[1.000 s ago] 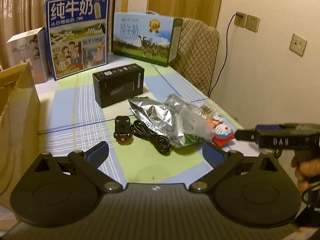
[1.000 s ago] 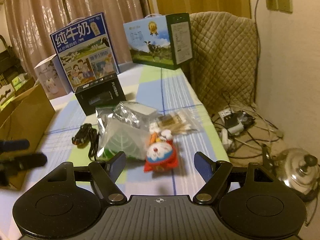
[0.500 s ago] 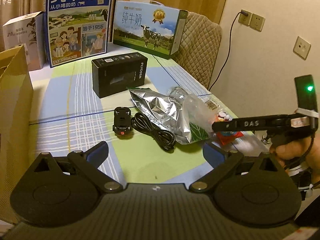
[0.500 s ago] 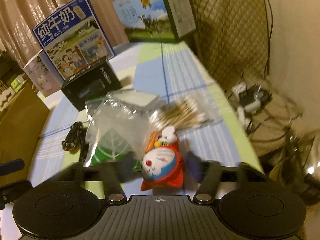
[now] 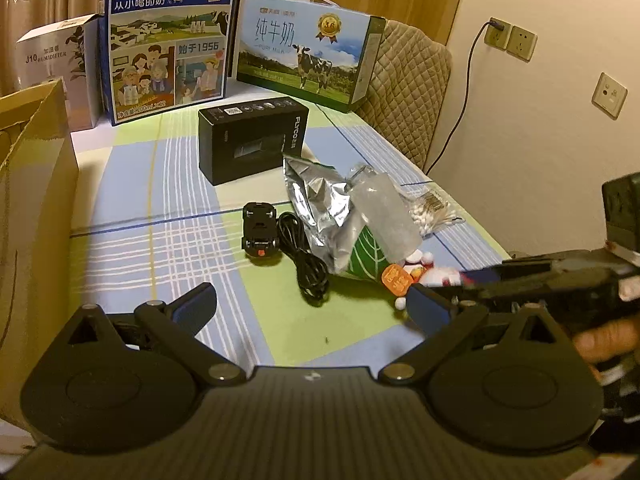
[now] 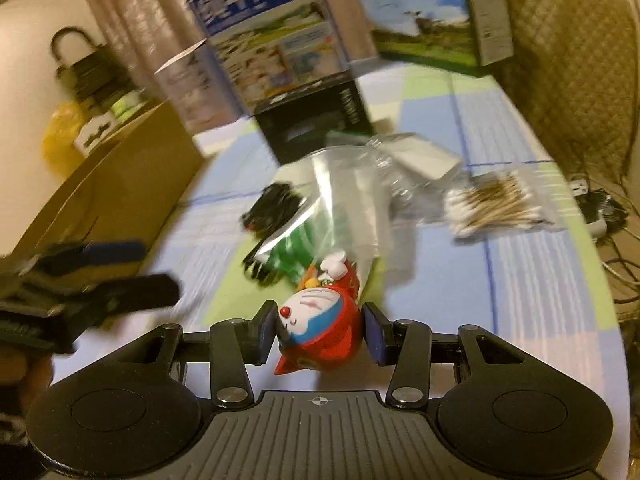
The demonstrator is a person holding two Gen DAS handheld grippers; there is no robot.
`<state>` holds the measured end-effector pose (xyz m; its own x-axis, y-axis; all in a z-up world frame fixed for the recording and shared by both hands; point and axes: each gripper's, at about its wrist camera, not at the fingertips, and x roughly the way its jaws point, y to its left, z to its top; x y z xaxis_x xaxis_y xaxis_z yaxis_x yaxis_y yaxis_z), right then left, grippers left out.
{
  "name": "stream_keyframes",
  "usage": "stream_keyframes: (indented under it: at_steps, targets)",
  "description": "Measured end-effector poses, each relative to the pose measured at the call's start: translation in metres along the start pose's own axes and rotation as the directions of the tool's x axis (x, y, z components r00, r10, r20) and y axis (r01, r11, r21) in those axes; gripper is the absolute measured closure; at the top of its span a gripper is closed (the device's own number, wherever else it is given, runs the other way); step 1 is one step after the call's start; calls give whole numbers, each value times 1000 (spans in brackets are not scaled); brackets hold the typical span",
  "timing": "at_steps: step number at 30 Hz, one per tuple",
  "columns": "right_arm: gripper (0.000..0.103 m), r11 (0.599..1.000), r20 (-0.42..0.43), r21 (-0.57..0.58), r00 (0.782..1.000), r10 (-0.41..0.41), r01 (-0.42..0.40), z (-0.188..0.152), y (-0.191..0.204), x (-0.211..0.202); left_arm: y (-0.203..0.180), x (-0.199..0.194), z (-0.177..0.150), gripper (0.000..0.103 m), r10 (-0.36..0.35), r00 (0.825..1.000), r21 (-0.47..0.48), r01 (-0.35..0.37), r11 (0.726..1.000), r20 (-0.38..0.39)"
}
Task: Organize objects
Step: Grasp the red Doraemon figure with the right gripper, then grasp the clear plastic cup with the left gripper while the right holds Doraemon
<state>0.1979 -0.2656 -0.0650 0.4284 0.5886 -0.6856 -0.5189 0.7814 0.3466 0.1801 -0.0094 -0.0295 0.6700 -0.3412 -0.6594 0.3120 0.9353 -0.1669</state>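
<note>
Right hand-held gripper point(image 6: 320, 334) is narrowed onto the cat-robot toy point(image 6: 320, 328): blue pads sit at both sides of its round head, left pad touching, right pad touching or a hair off, can't tell through the blur. Toy (blue/white face, red nose, red suit) lies right between the fingers, near edge of the table point(image 6: 540, 280), just under the clear bag's corner. Left hand-held gripper point(image 5: 312, 300) is spread wide, nothing between its fingers, over bare checked cloth; in the right view it shows as a dark smear far left. Ahead of left gripper: small black gadget point(image 5: 259, 232) w/ black cable point(image 5: 304, 256) beside it, then silver foil pouch point(image 5: 320, 208) w/ green leaf print, clear plastic bag point(image 5: 384, 216) draped on it. Cotton swabs pack point(image 6: 496, 206) sits ahead-right of the right gripper, apart from the toy. In the left view the toy is mostly hidden behind the right gripper's arm; only white/orange bits show. Right view is motion-blurred, its box text unreadable. Cardboard box point(image 5: 32, 216) at left is cut off by the frame. Readable in left view: black box point(image 5: 252, 136) "FLYCO"; blue milk carton box point(image 5: 168, 36) "纯牛奶", "始于1956"; cow box point(image 5: 308, 48) "纯牛奶 PURE MILK"; white box point(image 5: 52, 64) "J10 HUMIDIFIER". A hand point(image 5: 604, 338) grips the right gripper at far right, blurred.
</note>
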Motion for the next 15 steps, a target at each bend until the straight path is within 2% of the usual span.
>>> stream_keyframes:
  at_steps: [5,11,15]
  targets:
    - [60,996,5,2,996,-92,92,-6,-3,-11,0,2,-1,4,5,1000,15,-5,1000,-6]
    - [60,972,3,0,972,-233,233,-10,-13,-18,-5,8,-5,4,3,1000,35,-2,999,-20]
    - [60,969,-2,-23,969,-245,245,-12,-15,-17,-5,11,-6,4,3,1000,36,-2,999,-25]
